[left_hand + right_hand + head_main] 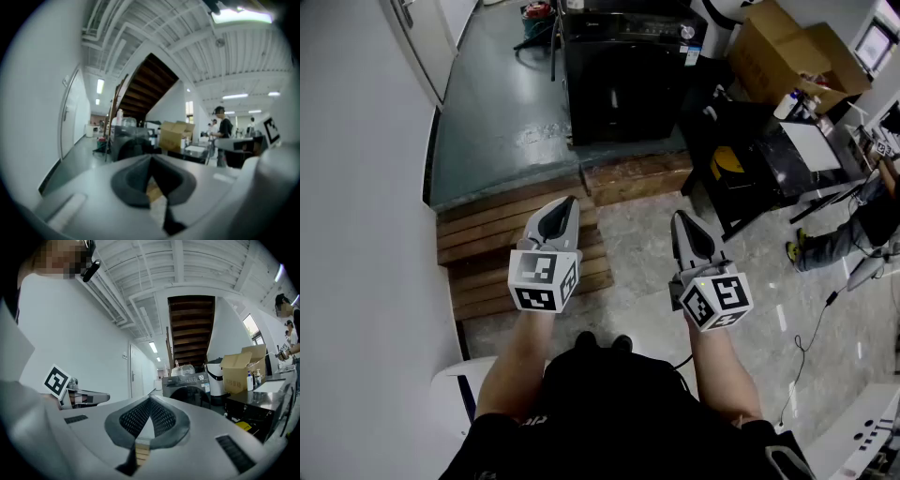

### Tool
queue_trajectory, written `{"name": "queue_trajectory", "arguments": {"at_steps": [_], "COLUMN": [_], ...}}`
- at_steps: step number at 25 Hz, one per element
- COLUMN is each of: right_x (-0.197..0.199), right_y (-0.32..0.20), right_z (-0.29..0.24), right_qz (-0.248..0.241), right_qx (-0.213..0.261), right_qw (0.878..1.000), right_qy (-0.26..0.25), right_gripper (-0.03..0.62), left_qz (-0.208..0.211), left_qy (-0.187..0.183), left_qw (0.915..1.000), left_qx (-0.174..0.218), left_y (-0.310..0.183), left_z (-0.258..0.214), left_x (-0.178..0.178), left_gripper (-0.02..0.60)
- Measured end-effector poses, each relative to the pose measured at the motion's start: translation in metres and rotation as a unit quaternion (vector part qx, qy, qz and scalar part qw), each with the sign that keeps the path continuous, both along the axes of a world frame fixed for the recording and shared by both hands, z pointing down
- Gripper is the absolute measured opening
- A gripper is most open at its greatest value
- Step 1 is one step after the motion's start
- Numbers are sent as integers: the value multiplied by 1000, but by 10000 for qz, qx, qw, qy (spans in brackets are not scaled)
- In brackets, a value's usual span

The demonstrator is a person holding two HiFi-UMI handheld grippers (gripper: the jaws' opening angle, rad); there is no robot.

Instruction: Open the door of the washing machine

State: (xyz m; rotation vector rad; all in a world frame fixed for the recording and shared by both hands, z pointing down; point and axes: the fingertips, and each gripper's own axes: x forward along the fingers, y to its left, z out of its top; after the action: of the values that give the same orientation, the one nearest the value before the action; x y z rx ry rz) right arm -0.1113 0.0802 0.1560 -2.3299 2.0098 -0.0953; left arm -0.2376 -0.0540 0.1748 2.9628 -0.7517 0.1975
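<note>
Head view: left gripper, right gripper both closed, empty; wooden steps lie between them and washing machine (cardboard box nearby).

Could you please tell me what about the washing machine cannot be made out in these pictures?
- Head view: door handle of the washing machine, too dark and small.
- Left gripper view: its door, blurred.
- Right gripper view: the door's lower part, hidden behind the right gripper.

I am reading no words, brands or numbers anywhere. My left gripper and right gripper are showing only black-and-white square markers; the washing machine sticker is looking too small to read.
</note>
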Motion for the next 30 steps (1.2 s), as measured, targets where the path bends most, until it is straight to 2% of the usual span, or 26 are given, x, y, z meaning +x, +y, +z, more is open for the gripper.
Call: {"name": "queue_trajectory", "arguments": {"at_steps": [11,15,19,23,30], "right_x": [14,20,28,44,74], "right_y": [23,37,55,64,68], "right_z": [8,15,22,24,35], "right_qz": [106,34,44,140,293], "right_qx": [-27,-127,-260,-251,-320], "right_qw": [9998,9993,9995,9993,9982], "right_qy": [-171,-350,-201,-255,-422], "right_gripper": [-8,-6,-5,-5,-5], "left_qz": [55,193,348,356,490], "left_qy": [-81,-116,-196,-214,-247], "left_qw": [9999,9997,9992,9990,9985], "left_qx": [-83,-33,-4,-147,-75], "left_y": [17,32,48,50,48], "left_z": [9,10,11,15,18], "left_x": [10,27,45,62,98], "left_gripper": [8,8,8,8,8]}}
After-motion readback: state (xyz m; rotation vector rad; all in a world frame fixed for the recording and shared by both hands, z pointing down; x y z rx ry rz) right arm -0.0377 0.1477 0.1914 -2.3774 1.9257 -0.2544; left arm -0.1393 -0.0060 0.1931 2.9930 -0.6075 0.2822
